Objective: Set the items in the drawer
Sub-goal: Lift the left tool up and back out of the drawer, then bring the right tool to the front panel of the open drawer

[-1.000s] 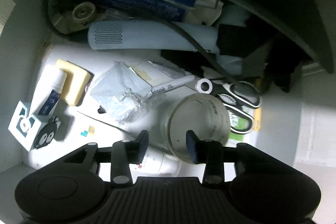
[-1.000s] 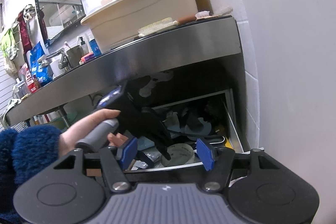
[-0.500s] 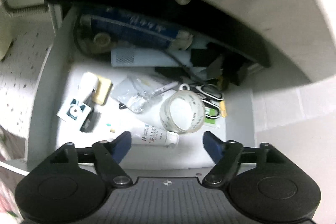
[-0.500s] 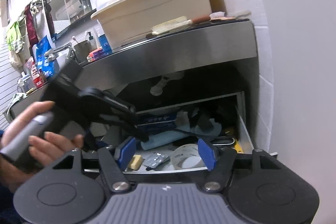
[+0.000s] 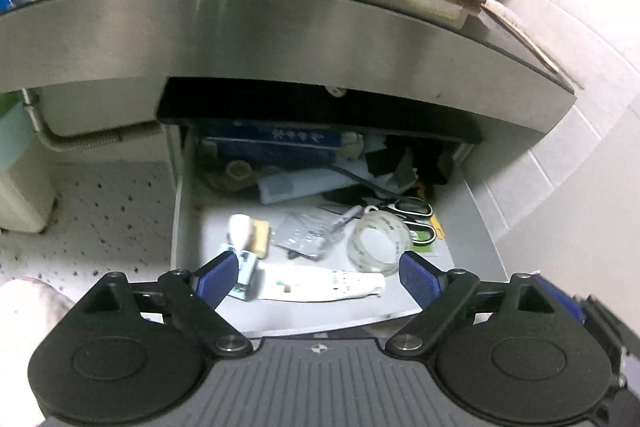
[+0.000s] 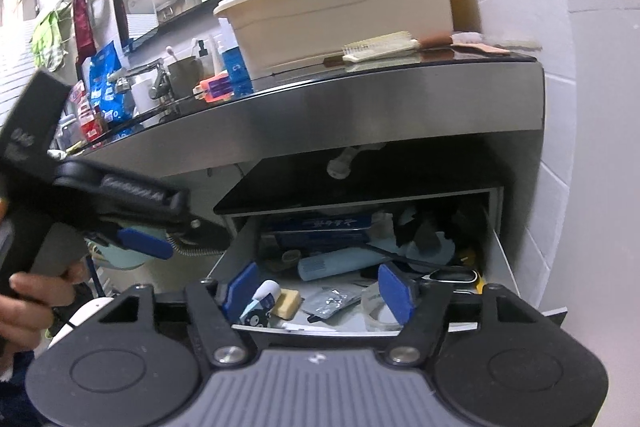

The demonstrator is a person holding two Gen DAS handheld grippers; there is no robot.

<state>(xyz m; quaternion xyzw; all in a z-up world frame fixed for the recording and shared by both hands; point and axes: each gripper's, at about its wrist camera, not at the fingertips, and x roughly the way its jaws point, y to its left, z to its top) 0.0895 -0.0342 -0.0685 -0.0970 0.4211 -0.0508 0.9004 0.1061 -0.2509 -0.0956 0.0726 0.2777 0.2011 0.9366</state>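
Legible text is scarce: white characters run along the long blue box (image 5: pixel 276 139) at upper centre of the left wrist view but stay unreadable, print on the white tube (image 5: pixel 320 283) blurs, and the black gripper body (image 6: pixel 24 143) at the right wrist view's left edge shows "045".

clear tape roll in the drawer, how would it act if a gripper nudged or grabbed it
The clear tape roll is a hollow ring leaning on the scissors, so a nudge would probably tip it flat or set it rolling. It looks light for its size. Its glossy side may slip between pads; gripping through the open core seems safer.
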